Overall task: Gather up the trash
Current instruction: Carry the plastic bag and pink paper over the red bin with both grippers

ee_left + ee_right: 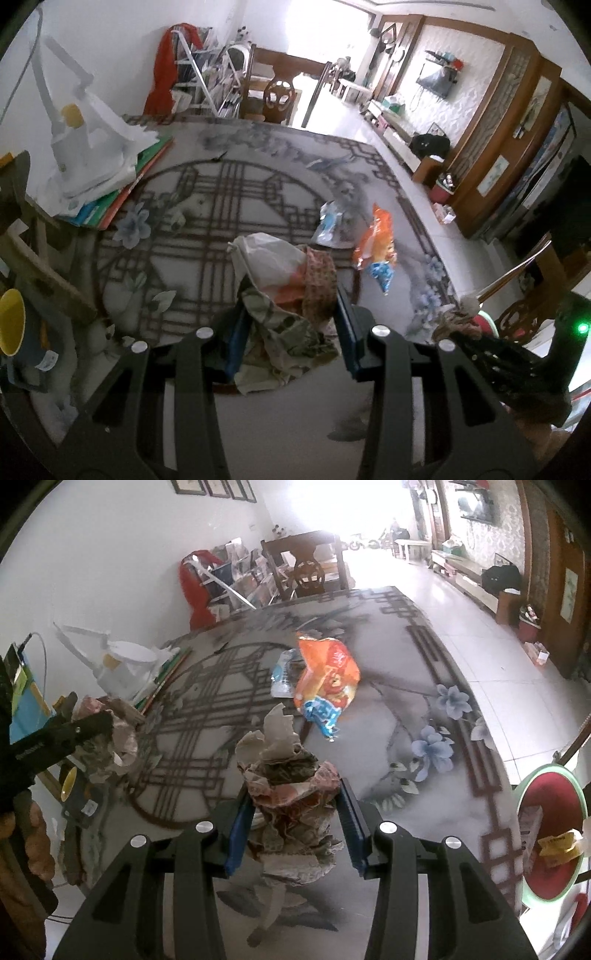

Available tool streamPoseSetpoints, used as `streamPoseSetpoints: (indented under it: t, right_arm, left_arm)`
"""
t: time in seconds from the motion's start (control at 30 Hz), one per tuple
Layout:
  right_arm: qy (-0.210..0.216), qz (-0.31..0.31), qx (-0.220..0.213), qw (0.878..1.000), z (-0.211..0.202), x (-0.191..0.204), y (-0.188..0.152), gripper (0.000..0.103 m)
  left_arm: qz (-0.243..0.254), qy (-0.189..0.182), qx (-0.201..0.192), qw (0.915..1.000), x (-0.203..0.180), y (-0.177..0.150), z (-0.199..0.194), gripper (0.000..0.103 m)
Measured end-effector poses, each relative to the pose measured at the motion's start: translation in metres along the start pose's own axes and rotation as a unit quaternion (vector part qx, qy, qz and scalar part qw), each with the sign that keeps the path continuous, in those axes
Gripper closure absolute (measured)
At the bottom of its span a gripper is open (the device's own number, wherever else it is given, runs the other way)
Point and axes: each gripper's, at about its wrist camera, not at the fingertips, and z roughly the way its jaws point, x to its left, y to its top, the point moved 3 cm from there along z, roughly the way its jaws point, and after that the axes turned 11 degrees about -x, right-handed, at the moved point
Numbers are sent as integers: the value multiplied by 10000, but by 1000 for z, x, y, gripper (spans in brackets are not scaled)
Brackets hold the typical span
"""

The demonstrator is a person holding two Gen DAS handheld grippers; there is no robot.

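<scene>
My left gripper point(290, 314) is shut on a crumpled wad of paper and plastic wrapping point(284, 280), held above the patterned table point(229, 206). My right gripper point(291, 805) is shut on another crumpled paper wad point(291, 782), also lifted off the table point(388, 716). An orange snack bag point(376, 243) and a blue-white wrapper point(330, 223) lie on the table beyond. In the right wrist view the orange bag point(327, 679) lies just ahead, with the blue wrapper point(282, 672) behind it. The left gripper with its wad point(107, 738) shows at the left there.
A white lamp point(77, 140) stands on stacked folders point(122, 192) at the left. A yellow-lined mug point(14, 325) sits near left. A red round bin point(550, 834) with trash stands at the right, off the table. Chairs and a cluttered rack stand beyond the far edge.
</scene>
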Motion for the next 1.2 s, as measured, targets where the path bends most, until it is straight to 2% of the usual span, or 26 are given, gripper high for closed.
streamPoseSetpoints:
  t: [0.3,0.6,0.93,1.2]
  right_arm:
    - [-14,64,-301,9995,-26,-33,17,60]
    - [106,37,-305,9995,-40,-69,22,60]
    - [110,128,-240,9996,-54,-119,21,60]
    - [-61,307,-241,9992,-67,-160,19,60]
  left_arm:
    - [89,19,-220,9997,-35,6,-12,63]
    - [125,65,-322,9994,-81,3,-14,63]
    - [243,-98,-61,9996,-146,-17,3,63]
    - [415,-310,111,9986,-190,-26,15,62]
